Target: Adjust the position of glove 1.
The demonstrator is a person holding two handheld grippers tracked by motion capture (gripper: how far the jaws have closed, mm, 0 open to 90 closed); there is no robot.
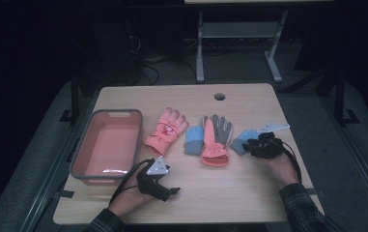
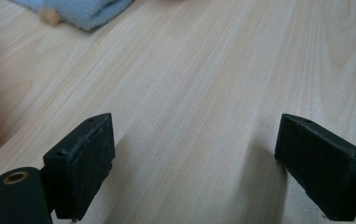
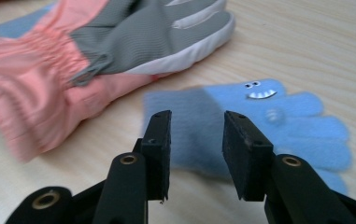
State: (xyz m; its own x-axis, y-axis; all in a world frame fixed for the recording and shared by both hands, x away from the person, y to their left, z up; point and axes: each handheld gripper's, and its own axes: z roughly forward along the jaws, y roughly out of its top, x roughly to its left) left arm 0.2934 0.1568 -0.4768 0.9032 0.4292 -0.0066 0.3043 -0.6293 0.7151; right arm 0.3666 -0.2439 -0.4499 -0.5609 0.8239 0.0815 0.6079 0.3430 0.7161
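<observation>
Basin (image 1: 82,159) left of gloves (image 1: 215,137) on table (image 1: 230,193)

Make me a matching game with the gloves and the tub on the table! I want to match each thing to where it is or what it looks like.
Things:
1. tub
2. pink glove with a picture
3. blue glove with a smiley face
4. left hand-held gripper

Descriptions:
A. just in front of the right hand-held gripper
B. jaws wide apart over bare wood
C. pink inside with a grey rim, at the left of the table
D. lying flat just right of the tub

Pairs: 1-C, 2-D, 3-A, 4-B
</observation>
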